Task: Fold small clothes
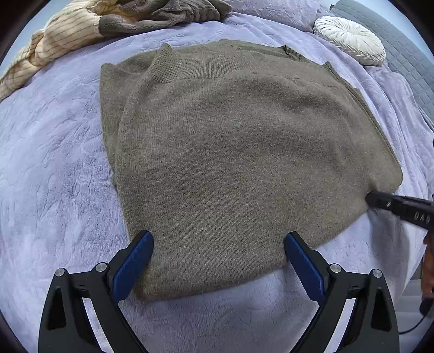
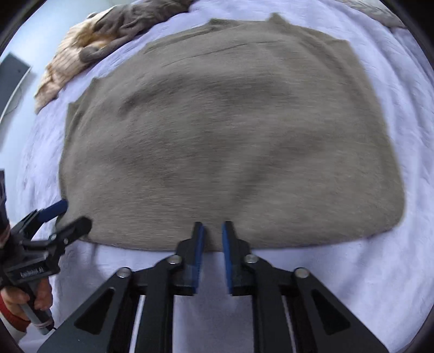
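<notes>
— So where's the sweater [image 1: 238,163] now?

— Flat on the lilac blanket [image 1: 54,168], already folded narrower, collar at the far end and the hem right at the tips of both tools. The left gripper [image 1: 218,244] hangs over the near-left corner of that hem with its blue pads spread wide, cloth under the gap but nothing pinched.

— And the other one?

— The right gripper [image 2: 211,230] has its jaws nearly together at the hem edge further along. That view is smeared, so I can't tell whether any knit is caught between them (there's a thin gap showing, and it looks bare to me).

— Why both at the same edge?

— My guess is they're lining up for the next fold, hem carried away from the grippers toward the collar; two spaced grips would keep the edge straight as it goes over.

— Anything in the way?

— Not really. The striped garment [image 1: 54,46] and the grey heap [image 1: 173,13] sit well beyond the collar, and the round white cushion [image 1: 350,39] is off to the far right
</notes>
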The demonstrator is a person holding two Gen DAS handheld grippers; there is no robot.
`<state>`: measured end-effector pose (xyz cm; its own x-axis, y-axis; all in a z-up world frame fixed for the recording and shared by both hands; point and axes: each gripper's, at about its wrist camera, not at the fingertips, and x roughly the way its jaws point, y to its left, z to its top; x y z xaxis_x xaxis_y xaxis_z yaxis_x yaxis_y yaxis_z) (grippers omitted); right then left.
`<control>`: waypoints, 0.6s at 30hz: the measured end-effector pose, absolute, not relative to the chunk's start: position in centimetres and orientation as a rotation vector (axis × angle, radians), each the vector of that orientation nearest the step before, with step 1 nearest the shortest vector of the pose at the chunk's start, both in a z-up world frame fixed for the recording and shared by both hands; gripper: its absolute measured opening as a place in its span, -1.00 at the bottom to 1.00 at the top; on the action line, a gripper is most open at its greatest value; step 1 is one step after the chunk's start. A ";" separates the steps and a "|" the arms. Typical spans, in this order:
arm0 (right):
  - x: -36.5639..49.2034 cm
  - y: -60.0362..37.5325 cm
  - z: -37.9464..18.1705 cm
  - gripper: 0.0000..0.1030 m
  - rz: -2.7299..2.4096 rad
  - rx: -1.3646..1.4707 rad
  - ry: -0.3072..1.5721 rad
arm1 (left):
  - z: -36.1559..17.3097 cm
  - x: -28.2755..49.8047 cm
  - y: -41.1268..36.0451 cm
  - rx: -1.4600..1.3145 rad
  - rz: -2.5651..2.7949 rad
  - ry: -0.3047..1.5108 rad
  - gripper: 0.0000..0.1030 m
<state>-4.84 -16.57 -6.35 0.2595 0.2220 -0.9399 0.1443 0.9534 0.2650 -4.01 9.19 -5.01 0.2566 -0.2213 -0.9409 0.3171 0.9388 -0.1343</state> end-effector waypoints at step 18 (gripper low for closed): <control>-11.5 -31.6 -5.7 -0.46 -0.392 0.613 1.254 | -3.4 -4.1 10.3 0.016 -0.360 1.275 0.96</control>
